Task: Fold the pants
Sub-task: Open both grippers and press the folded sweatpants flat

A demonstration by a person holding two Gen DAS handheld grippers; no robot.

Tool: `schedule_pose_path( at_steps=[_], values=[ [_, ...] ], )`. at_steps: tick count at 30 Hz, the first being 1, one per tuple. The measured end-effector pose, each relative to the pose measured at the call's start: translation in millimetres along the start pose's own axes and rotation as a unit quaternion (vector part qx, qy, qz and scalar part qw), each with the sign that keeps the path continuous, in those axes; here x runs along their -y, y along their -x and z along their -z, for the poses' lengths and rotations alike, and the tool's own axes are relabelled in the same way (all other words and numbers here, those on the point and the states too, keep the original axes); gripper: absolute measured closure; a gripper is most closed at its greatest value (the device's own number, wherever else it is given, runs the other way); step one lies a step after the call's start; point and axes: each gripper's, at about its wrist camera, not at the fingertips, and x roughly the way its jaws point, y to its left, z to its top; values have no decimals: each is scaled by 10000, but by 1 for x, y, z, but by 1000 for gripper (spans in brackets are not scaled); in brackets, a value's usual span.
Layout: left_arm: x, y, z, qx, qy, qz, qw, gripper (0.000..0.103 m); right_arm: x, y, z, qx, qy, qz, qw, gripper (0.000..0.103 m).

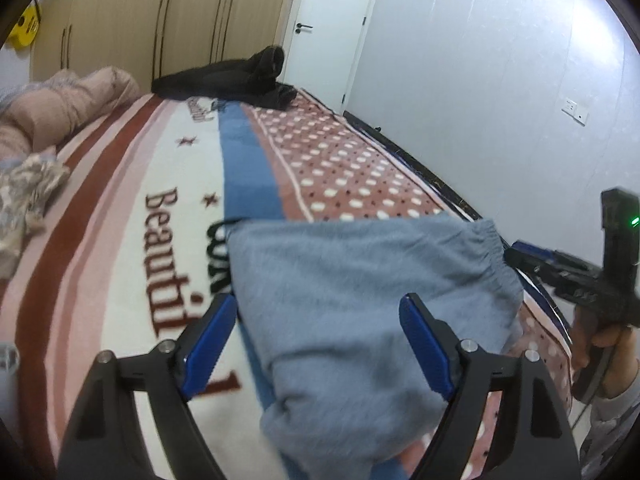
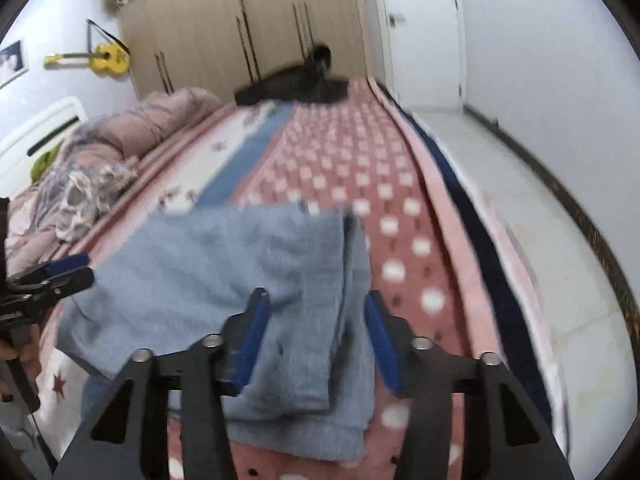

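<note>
Light blue pants (image 1: 360,280) lie folded on the patterned blanket (image 1: 340,160) of a bed, elastic waistband to the right. My left gripper (image 1: 320,312) hangs open over them, its blue pads wide apart and touching nothing. In the right wrist view the pants (image 2: 240,260) show stacked layers with a folded edge on the right. My right gripper (image 2: 316,304) straddles that edge, jaws partly apart, pads not pressing the cloth. The right gripper (image 1: 516,254) also appears beside the waistband, held by a hand. The left gripper (image 2: 86,268) sits at the pants' left side.
Dark clothes (image 1: 240,76) lie piled at the bed's far end. A pink quilt (image 1: 60,104) and a crumpled patterned cloth (image 1: 28,188) occupy the left side. A white tiled floor (image 2: 520,200) runs along the bed's right edge. Wardrobes (image 1: 140,12) and a white door (image 1: 332,20) stand behind.
</note>
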Motion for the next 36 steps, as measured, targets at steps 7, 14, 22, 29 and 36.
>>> schedule_pose_path(
  at_steps=[7,14,22,29,36],
  values=[
    [8,-25,-9,-301,-86,-156,9994,22,-39,-6,-21,-3,373,-979,9945,55],
    [-9,-40,58,-992,-197,-6,9949,21,-21,-56,30,-845,273,-1033,9907,56],
    [-10,-31,63,-953,-84,-27,9954,22,-24,-50,40,-784,589,-1043,9897,48],
    [-7,-14,12,-153,-131,-211,9996,22,-24,-39,-11,-353,721,-1195,9896,48],
    [-12,-61,-19,-543,-68,118,9984,22,-3,-85,-32,-892,798,-914,9886,48]
  ],
)
